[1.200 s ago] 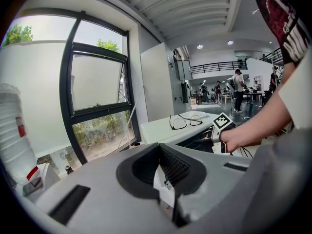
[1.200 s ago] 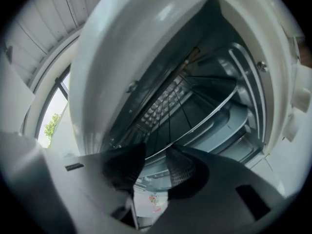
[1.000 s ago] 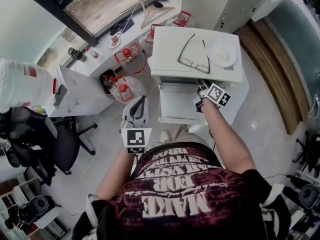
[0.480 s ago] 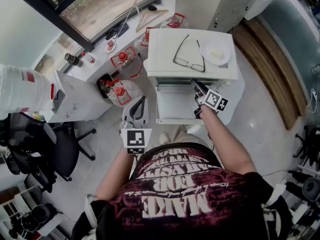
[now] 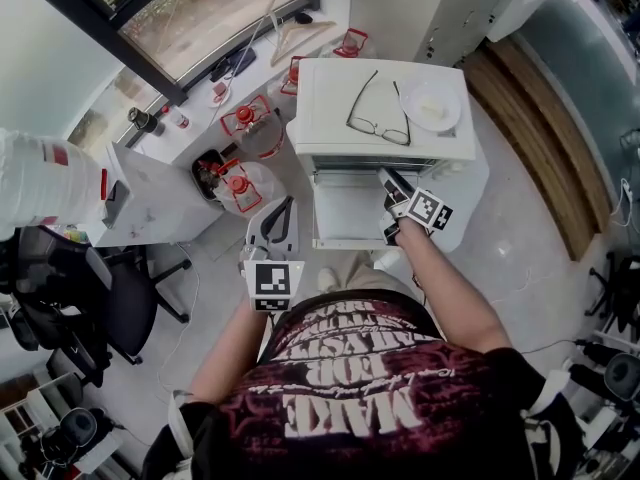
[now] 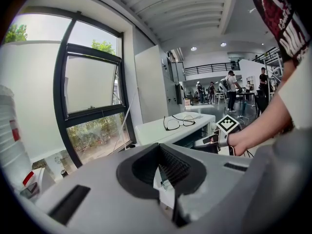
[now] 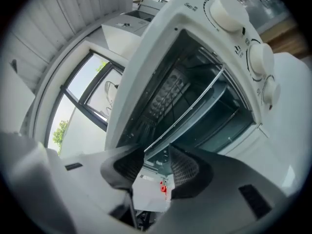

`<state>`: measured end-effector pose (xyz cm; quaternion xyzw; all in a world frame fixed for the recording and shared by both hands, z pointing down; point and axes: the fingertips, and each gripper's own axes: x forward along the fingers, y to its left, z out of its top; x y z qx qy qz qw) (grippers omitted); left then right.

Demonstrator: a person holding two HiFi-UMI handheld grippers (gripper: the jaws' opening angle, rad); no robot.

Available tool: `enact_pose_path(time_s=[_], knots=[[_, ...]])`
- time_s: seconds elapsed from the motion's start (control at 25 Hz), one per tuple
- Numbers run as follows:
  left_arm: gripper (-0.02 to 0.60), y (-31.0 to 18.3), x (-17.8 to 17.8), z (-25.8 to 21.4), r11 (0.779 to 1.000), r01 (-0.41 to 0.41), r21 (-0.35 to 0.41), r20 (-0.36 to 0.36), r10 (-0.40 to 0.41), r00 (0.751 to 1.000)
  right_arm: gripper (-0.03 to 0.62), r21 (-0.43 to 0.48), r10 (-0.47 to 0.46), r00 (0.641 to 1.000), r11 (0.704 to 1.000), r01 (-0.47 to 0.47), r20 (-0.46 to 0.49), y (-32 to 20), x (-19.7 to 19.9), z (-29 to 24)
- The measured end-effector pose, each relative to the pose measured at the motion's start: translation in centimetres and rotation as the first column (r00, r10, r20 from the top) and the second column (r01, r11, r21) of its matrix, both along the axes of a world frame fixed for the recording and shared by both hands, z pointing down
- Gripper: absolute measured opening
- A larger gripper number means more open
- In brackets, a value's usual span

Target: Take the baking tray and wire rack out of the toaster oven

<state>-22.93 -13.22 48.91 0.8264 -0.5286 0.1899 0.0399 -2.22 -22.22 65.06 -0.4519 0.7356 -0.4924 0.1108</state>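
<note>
Reaching at the open toaster oven (image 5: 330,98)
Close to the person's body the left gripper (image 5: 283,206) hangs, jaws pressed together and empty; further out the right gripper (image 5: 388,178), jaws just opening, stands spread with nothing pinched at the lowered door (image 5: 345,208); the wire rack (image 7: 185,99) sits inside the oven

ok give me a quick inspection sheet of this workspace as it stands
surface: white table under the oven, bare at its right
job's things: toaster oven open, door down; wire rack inside; baking tray not made out
clutter: glasses and plate on the oven top; red-capped jugs beside it
grippers: left claw shut, empty, held back; right claw at the oven mouth, jaws apart, just been opening, gripping nothing
cables: thin cord by the window
surroundings: window, office chair, people far off
</note>
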Motion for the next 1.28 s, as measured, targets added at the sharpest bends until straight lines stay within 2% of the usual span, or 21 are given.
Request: enact_pose_path(time_s=[0.2,0.28,0.44,0.72,1.16,1.28], knots=[[0.006,0.4,-0.8,0.1,1.0,0.013,-0.005,0.017,-0.013,1.0,0.162,-0.011,0.027,0.998,1.0,-0.027,0.052,-1.9,-0.5,0.1],[0.006,0.5,-1.3,0.2,1.0,0.025,-0.005,0.021,-0.025,0.999,0.11,-0.008,0.042,0.998,0.999,-0.041,0.054,-2.6,-0.3,0.1],[0.006,0.5,-1.9,-0.1,0.999,0.041,0.001,0.024,-0.041,0.999,0.062,-0.014,0.056,0.99,0.998,-0.055,0.128,-2.8,-0.1,0.0],[0.006,0.4,-1.3,-0.3,0.999,0.031,0.008,0.016,-0.031,0.999,0.075,0.013,0.01,0.999,1.0,-0.01,0.045,-1.9,-0.4,-0.2],[0.006,0.7,0.3,-0.1,1.0,-0.012,0.01,0.006,0.012,1.0,0.071,-0.021,0.03,0.994,0.999,-0.028,0.108,2.4,-0.5,0.1],[0.006,0.9,0.5,-0.1,1.0,-0.02,0.008,0.008,0.02,1.0,0.08,-0.013,0.016,0.996,1.0,-0.015,0.089,2.3,-0.6,0.2]])
